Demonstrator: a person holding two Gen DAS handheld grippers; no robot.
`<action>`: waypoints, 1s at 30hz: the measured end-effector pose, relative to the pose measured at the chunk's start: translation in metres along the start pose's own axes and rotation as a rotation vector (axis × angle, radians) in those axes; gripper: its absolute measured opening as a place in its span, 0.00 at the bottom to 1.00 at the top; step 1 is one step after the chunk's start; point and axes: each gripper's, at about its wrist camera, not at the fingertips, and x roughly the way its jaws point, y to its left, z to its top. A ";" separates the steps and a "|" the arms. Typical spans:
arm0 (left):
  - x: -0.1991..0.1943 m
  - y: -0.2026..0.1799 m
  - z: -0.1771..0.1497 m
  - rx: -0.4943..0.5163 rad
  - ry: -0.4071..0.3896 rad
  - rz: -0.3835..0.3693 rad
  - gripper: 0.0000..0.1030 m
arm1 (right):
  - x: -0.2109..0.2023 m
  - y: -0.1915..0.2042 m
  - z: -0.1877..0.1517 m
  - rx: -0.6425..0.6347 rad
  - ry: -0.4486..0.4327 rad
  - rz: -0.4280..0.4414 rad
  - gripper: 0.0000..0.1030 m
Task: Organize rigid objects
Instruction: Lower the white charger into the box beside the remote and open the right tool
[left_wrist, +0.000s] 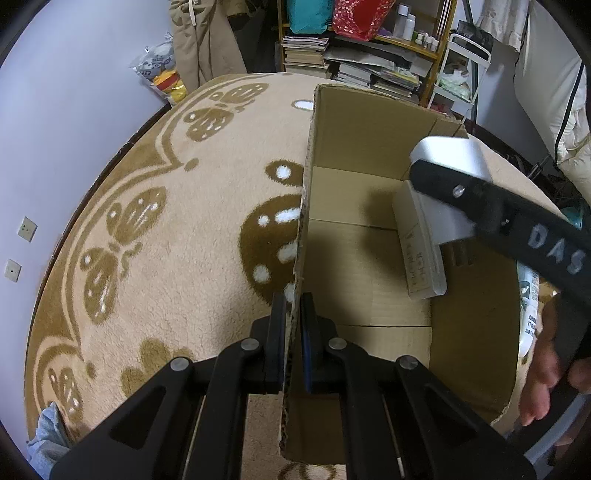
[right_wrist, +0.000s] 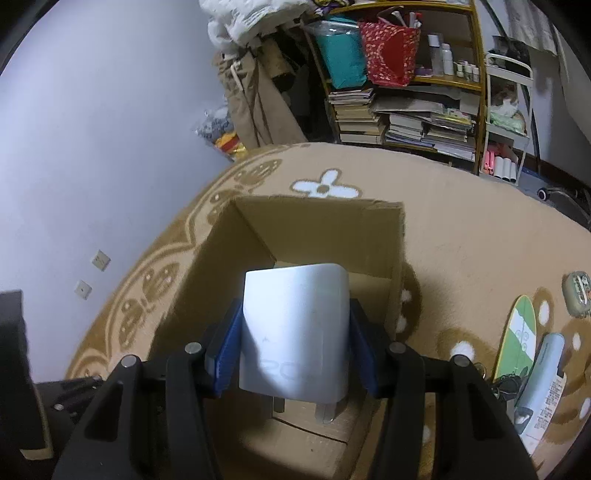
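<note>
Clamping the white charger block (right_wrist: 295, 332) by its flat sides, the right gripper (right_wrist: 295, 347) holds it above the cardboard box (left_wrist: 369, 258); it looks light, stiff and smooth, so slippery. The left gripper (left_wrist: 293, 332) pinches the box's wall.

— Looks like a lived-in room of a home.
— Shown by what?
— Soft beige rug (left_wrist: 184, 240) with brown butterflies, wooden shelf (right_wrist: 436, 79) crammed with stacked books (right_wrist: 406, 125), bags and little bottles, coat (right_wrist: 255, 107) hanging by a plain wall.
</note>
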 end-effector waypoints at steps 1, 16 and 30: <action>0.000 0.000 0.000 -0.001 -0.001 0.001 0.07 | 0.001 0.001 0.000 -0.007 0.001 -0.005 0.56; -0.002 0.006 0.001 -0.022 0.005 -0.018 0.07 | -0.008 0.002 0.008 0.013 -0.034 0.017 0.69; -0.001 0.009 0.001 -0.017 0.006 -0.014 0.07 | -0.057 -0.049 0.001 0.087 -0.108 -0.054 0.94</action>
